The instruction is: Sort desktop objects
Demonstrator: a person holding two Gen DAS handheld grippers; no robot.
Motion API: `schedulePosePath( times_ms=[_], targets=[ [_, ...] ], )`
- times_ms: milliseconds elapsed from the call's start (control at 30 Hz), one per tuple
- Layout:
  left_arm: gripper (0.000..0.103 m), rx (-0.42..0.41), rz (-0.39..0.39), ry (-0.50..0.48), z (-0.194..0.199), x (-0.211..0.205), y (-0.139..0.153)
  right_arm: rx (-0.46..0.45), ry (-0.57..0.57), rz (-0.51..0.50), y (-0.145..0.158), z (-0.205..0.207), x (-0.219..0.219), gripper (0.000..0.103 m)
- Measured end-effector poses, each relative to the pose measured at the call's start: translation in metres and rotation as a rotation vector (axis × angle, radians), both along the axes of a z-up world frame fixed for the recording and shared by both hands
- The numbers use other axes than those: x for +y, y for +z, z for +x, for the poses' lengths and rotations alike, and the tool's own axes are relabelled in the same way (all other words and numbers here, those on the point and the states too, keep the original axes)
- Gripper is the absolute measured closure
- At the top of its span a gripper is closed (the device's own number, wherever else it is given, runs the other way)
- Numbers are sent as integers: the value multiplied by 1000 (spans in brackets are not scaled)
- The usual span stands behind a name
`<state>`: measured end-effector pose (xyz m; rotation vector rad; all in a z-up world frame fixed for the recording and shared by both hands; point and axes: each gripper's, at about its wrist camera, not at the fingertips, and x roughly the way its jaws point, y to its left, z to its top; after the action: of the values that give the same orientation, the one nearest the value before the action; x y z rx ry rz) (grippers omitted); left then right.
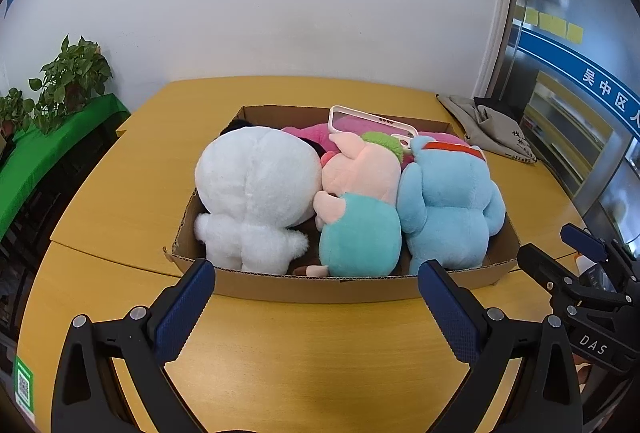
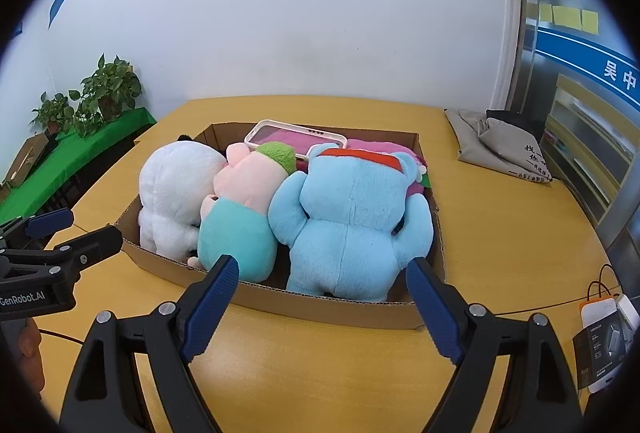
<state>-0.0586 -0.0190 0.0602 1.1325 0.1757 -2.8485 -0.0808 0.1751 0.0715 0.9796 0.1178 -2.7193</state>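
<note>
The left gripper [image 1: 316, 269] stands with its jaws spread wide and nothing between them, its blue pads [image 1: 185, 309] hanging over bare yellow table [image 1: 304, 361] just short of the near wall of the cardboard box [image 1: 320, 287]. The right gripper [image 2: 322, 267] is likewise spread and empty, its pads [image 2: 210, 307] framing that same near wall. In the left wrist view the right gripper shows at 3 o'clock, well apart from the left one.

Open tabletop lies between both tools and the box, and more runs along the box's 9 o'clock side up to a seam in the table. Toward 2 o'clock a grey cloth bag [image 2: 504, 147] lies on the table, apart from the box. In the right wrist view a small white and black package [image 2: 604, 341] sits near the table edge at 4 o'clock, with a thin cable beside it.

The box is shallow, open-topped and full. Three plush toys sit side by side with their backs to the cameras: a white plush [image 1: 256, 189] at 9 o'clock, a pink plush with teal body and green tuft [image 1: 360, 205] in the middle, and a blue plush with a red band [image 2: 352, 209] at 3 o'clock. They touch one another and rise above the walls. Behind them, at 12 o'clock, a white-rimmed phone case [image 2: 296, 138] rests tilted on magenta plush [image 1: 308, 132].
</note>
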Motion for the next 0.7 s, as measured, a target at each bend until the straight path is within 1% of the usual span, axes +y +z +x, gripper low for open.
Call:
schedulePosePath(
  times_ms=[167,433,700],
  targets=[
    [0,-18,-2,-10,-3,5,-5,-5,0,0,-2,-2,1,17],
    [0,-19,-6,-36,-7,16,-9,-10,-5,0,-6,-5,3,17],
    [0,-32,-3,-36,-10,17,-13,-15,-9,3,-9,-7,5,17]
  ],
)
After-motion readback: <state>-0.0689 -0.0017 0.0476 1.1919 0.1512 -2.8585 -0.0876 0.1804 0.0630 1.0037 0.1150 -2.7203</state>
